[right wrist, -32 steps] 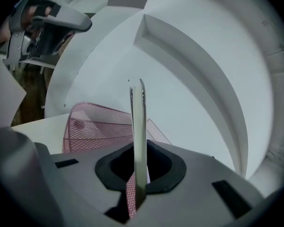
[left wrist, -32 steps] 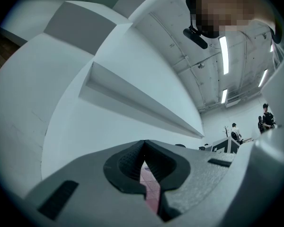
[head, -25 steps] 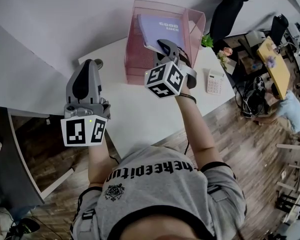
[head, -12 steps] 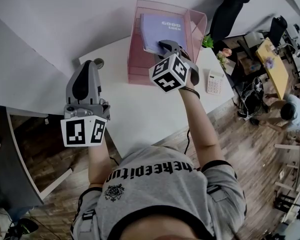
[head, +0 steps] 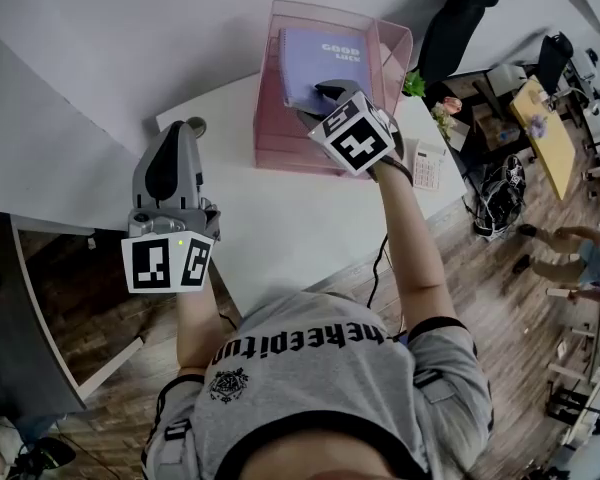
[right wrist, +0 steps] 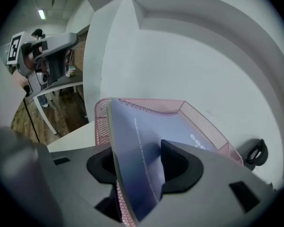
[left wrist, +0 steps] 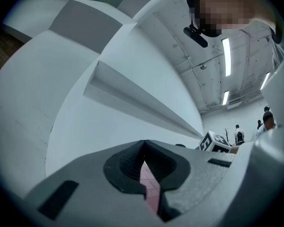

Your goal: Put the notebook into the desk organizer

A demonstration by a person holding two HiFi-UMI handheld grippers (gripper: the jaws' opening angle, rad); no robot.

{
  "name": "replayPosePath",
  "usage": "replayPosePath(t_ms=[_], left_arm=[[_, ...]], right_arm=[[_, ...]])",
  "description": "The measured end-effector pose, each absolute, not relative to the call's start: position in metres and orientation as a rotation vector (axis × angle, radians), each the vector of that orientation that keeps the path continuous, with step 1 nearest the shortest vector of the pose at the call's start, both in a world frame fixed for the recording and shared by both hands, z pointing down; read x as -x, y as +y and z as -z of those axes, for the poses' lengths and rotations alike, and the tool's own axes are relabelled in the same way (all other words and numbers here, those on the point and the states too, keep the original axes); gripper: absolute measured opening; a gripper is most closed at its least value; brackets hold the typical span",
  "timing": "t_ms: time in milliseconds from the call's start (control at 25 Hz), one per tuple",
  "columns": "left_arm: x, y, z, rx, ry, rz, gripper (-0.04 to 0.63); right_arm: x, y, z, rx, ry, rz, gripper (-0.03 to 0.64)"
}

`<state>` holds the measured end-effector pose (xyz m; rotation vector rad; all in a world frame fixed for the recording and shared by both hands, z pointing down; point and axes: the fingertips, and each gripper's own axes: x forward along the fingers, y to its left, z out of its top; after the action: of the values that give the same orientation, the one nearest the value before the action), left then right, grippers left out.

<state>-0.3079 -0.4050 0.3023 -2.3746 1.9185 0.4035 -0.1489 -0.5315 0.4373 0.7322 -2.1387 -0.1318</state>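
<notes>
The lilac notebook stands tilted inside the pink mesh desk organizer at the back of the white table. My right gripper reaches over the organizer's front wall to the notebook's near edge. In the right gripper view the notebook runs between the jaws of my right gripper. The jaws are opening, and a gap shows beside the left pad. The organizer rises behind. My left gripper hangs over the table's left corner, away from the organizer. In its own view the left gripper is shut on nothing.
A white calculator lies to the right of the organizer, with a small green plant behind it. A black chair stands past the table's right corner. A small dark round object sits by the left gripper's tip. A white wall backs the table.
My right gripper has moved forward and to the right, carrying the notebook deeper into the organizer. The left gripper has not moved.
</notes>
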Motion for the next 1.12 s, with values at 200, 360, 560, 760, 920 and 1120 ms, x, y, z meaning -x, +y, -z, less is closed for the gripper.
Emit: replayPosePath(t_ms=[200,360,560,760,920,1120], left_arm=[[0.308,-0.407,-0.305,2.381,1.921,-0.4,0.003],[0.304,-0.407,-0.306,2.386,1.913,-0.402,0.003],[0.302,-0.408,-0.306,2.397,1.903,-0.403,0.003],[0.298,-0.405,-0.306,2.403,1.887,-0.401,0.003],[0.298,-0.405,-0.306,2.406,1.882,-0.404,0.003],[0.291,-0.405,-0.306,2.424,1.859,-0.396,0.003]], right_arm=[[0.152,-0.524,-0.441,-0.639,-2.182,0.066,0.227],[0.154,-0.516,-0.442,-0.575,-2.221,0.016,0.259],[0.158,-0.508,-0.441,-0.542,-2.258,-0.028,0.281],[0.166,-0.494,-0.441,-0.491,-2.319,-0.082,0.29],[0.17,-0.49,-0.437,-0.505,-2.366,-0.12,0.29],[0.167,-0.483,-0.431,-0.558,-2.428,-0.179,0.284]])
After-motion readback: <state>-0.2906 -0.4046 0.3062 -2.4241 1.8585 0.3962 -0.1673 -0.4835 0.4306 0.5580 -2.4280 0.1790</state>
